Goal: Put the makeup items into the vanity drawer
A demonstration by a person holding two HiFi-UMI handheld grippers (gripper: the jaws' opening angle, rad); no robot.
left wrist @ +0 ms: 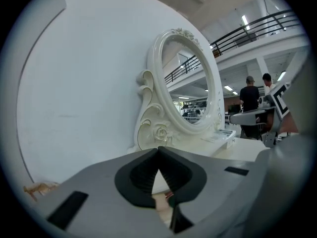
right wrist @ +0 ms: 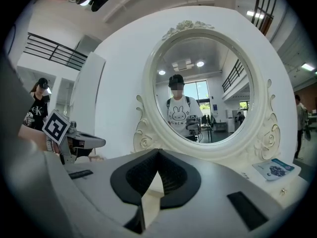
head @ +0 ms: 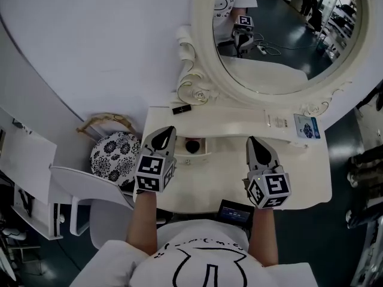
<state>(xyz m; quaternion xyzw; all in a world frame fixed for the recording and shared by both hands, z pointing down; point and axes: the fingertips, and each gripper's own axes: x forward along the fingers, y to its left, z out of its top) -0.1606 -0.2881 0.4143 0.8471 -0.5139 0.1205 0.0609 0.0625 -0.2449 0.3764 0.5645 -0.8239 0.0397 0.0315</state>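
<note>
The white vanity table (head: 299,178) has a small drawer (head: 202,154) pulled open at its middle, with a dark red round item (head: 192,145) lying inside. A black stick-shaped makeup item (head: 181,109) rests at the back left by the mirror's base. My left gripper (head: 170,130) hovers just left of the drawer, shut, with nothing between its jaws (left wrist: 158,148). My right gripper (head: 251,140) hangs over the table to the right of the drawer, also shut and empty (right wrist: 158,151).
A large oval mirror (head: 281,28) in an ornate white frame stands at the table's back. A white box (head: 275,121) and a blue-and-white packet (head: 306,126) lie at the back right. A floral stool (head: 114,157) and a white chair (head: 78,184) stand to the left.
</note>
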